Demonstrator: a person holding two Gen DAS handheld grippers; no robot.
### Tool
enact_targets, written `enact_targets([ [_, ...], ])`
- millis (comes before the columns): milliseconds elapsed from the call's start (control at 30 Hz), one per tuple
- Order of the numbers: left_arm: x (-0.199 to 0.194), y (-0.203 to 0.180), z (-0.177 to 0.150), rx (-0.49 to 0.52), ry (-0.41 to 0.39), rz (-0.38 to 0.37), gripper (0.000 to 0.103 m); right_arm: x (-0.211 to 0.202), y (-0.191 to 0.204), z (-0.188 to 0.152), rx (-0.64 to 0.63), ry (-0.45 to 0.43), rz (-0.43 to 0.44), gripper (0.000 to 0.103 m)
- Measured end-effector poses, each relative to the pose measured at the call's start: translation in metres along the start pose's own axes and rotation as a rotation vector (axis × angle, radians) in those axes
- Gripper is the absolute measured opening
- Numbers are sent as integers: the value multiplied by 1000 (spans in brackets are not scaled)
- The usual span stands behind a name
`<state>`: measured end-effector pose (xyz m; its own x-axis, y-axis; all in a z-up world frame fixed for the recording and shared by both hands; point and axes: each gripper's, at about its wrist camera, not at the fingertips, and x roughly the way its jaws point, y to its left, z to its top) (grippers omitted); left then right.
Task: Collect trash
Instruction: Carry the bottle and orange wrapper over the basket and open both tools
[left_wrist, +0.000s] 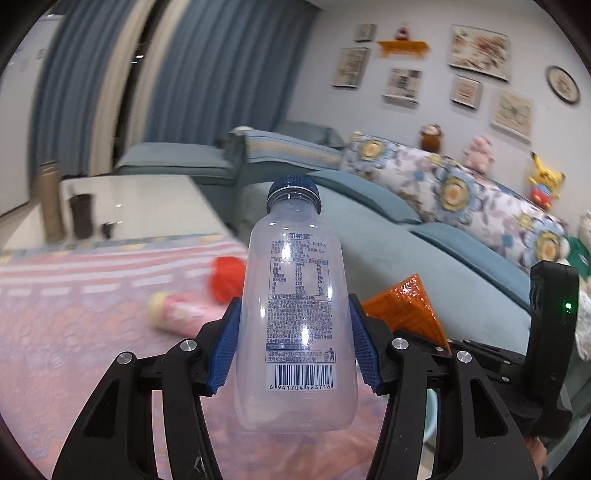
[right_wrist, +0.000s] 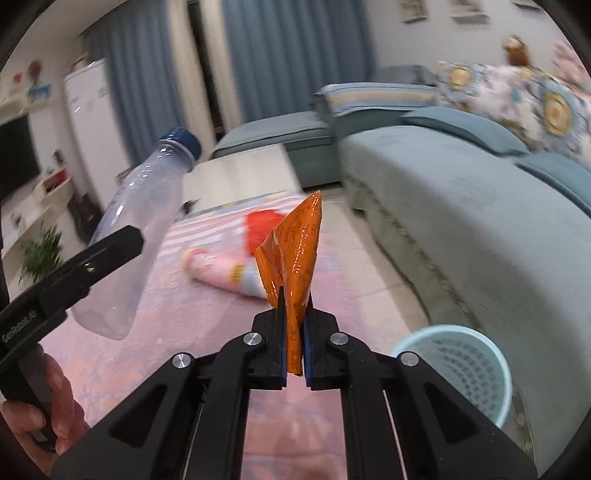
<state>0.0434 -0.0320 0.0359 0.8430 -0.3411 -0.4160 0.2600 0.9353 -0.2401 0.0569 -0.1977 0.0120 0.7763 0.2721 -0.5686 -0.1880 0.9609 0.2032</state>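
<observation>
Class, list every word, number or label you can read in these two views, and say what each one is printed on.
"6 941704 423716": under the barcode on the clear bottle.
"GenRobot.AI": side of the left gripper.
Bottle's Chinese label: small print mostly too small.
Orange wrapper print: too blurred.

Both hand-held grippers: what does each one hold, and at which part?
The left hand-held gripper clamps the empty plastic bottle around its lower body. The right hand-held gripper pinches the orange wrapper at its bottom end.
</observation>
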Motion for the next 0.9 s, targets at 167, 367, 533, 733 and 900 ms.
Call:
enact_targets([
  [167, 27, -54, -3, 79, 65, -82, 53, -22, -66, -7, 151, -12, 3, 5],
  [367, 84, -100, -29, 136, 212, -165, 53, -24, -136, -34, 299, 20, -102, 5],
  [533, 131, -117, -69, 120, 352, -217, 53, -6, -176, -66, 417, 106, -144, 5],
  [733, 162, -124, -106, 144, 470, -243, 54, 29, -204, -101, 482, 238, -207, 5],
  [900, 183, -116, -124, 114, 564, -264, 54, 45, -220, -123, 546, 309, -233, 5],
])
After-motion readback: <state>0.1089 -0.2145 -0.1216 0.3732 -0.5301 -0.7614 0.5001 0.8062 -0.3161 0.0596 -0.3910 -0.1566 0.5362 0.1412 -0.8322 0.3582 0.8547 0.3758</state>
